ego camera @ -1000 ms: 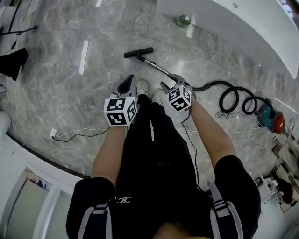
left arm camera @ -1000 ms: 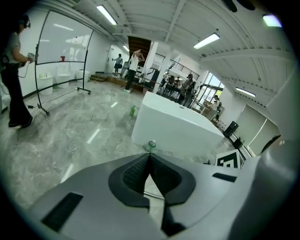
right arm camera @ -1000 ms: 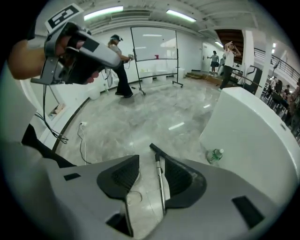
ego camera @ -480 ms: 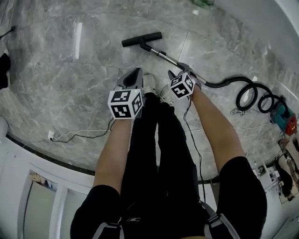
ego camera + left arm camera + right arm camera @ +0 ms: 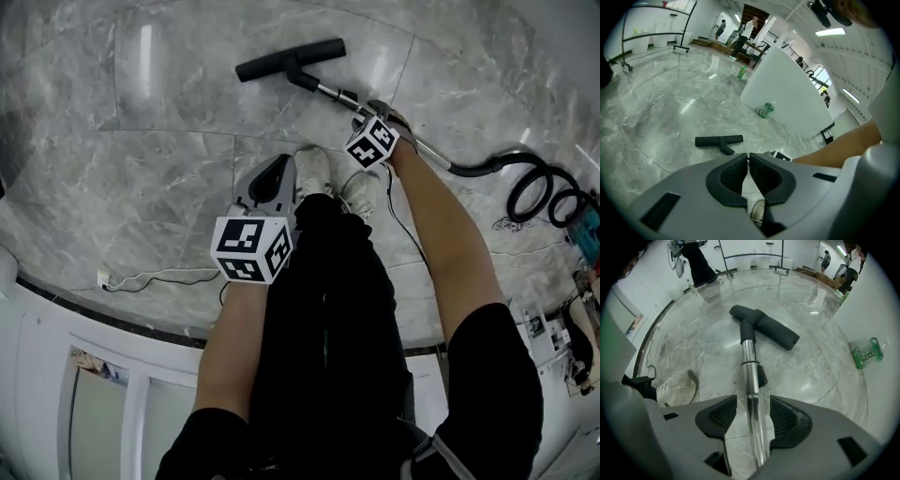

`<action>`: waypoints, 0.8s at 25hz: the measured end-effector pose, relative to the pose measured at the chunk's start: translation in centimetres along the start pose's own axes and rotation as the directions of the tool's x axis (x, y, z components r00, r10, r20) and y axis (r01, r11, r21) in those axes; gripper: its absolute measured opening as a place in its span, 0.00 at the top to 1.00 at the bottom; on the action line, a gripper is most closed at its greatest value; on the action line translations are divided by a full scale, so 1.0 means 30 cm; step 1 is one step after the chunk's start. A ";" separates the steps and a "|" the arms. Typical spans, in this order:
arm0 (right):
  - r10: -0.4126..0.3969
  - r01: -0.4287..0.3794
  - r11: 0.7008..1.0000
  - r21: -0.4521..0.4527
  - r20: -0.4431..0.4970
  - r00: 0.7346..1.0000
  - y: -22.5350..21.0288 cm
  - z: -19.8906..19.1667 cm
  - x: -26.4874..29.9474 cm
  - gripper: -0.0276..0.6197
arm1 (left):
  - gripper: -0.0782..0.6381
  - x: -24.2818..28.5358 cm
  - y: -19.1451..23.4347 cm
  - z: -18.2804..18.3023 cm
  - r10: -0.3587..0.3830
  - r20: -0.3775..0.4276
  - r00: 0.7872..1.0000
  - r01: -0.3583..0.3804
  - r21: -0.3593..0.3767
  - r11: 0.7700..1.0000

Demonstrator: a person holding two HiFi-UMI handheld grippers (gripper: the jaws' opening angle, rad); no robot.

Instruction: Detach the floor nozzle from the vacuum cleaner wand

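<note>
Two grippers are noted in the head view. The left gripper (image 5: 279,167) is held above the marble floor (image 5: 141,187), and the right gripper (image 5: 373,111) is set over the wand (image 5: 330,90). The floor nozzle (image 5: 286,60) is still attached at the wand's far end. In the left gripper view, the jaws are seen pressed together with nothing between them. In the right gripper view, the jaws are opening. The wand is seen between them, apparently untouched by either pad.

The floor nozzle (image 5: 291,59) is laid on the floor (image 5: 141,187), joined to the wand (image 5: 333,91); the hose (image 5: 469,170) is coiled further right. Behind the nozzle, the wand is straddled, untouched, by the opening jaws of the right gripper (image 5: 753,408).
</note>
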State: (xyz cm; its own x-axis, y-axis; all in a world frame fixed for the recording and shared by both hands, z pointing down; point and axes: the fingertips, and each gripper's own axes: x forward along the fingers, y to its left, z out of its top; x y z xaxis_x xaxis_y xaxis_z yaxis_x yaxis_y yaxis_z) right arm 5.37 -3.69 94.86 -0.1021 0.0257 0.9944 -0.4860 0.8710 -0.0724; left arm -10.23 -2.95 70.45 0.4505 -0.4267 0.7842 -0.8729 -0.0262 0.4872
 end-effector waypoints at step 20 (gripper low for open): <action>-0.091 0.099 0.990 -0.104 0.081 0.993 -0.004 0.002 -0.238 0.67 | 0.89 -0.084 -0.063 0.050 -0.017 0.051 0.999 0.022 -0.088 0.996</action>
State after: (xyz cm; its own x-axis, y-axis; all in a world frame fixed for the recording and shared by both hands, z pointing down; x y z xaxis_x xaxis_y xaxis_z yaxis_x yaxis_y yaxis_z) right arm 6.09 -4.02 87.75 -0.1271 -0.0933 0.9875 -0.4008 0.9155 0.0349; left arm -9.98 -3.18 66.98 0.4556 -0.4714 0.7551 -0.8429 0.0441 0.5362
